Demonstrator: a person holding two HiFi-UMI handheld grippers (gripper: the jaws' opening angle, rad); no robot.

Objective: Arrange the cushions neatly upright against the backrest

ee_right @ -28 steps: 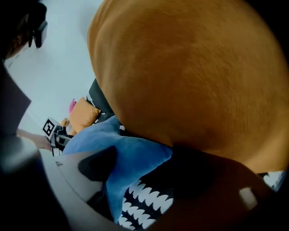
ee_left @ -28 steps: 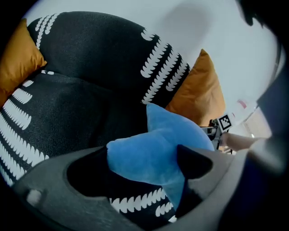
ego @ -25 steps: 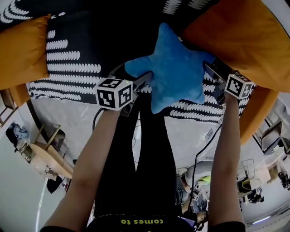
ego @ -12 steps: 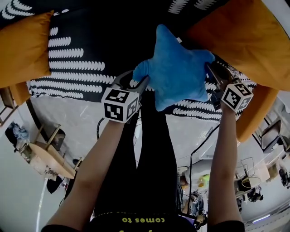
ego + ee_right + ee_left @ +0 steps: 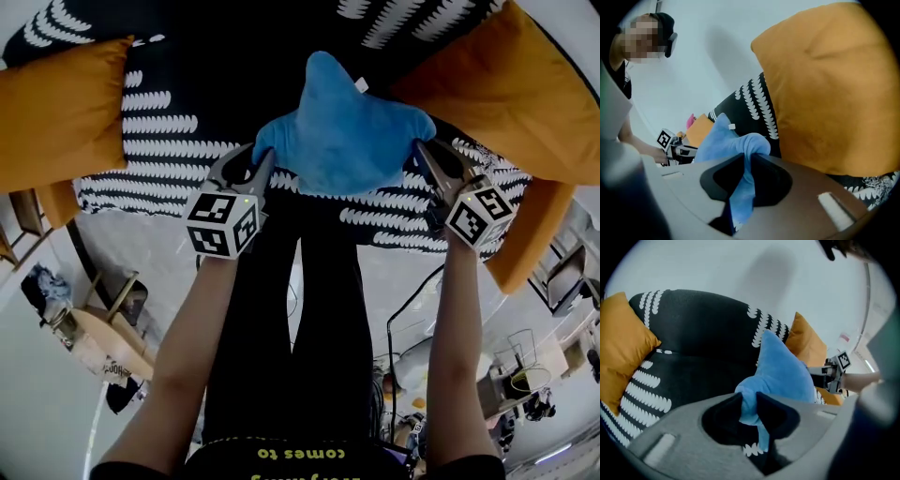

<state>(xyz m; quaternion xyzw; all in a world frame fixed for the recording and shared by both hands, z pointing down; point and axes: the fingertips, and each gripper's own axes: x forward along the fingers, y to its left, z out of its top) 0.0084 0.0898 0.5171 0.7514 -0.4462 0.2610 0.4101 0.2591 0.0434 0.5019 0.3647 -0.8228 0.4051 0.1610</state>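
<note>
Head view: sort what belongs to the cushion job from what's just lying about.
Job: blue cushion, left orange cushion, right orange cushion, sofa.
Lying about: wooden furniture, floor clutter at lower right.

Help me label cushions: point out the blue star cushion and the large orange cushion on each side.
blue star cushion (image 5: 342,141): head view, its centre.
left orange cushion (image 5: 56,112): head view, its centre.
right orange cushion (image 5: 511,94): head view, its centre.

Sofa (image 5: 225,84), blk w/ white pattern, is carrying 2 orange cushions. L cushion (image 5: 56,112) is leaning at L end, R cushion (image 5: 506,103) is resting at R end, well apart.
</note>
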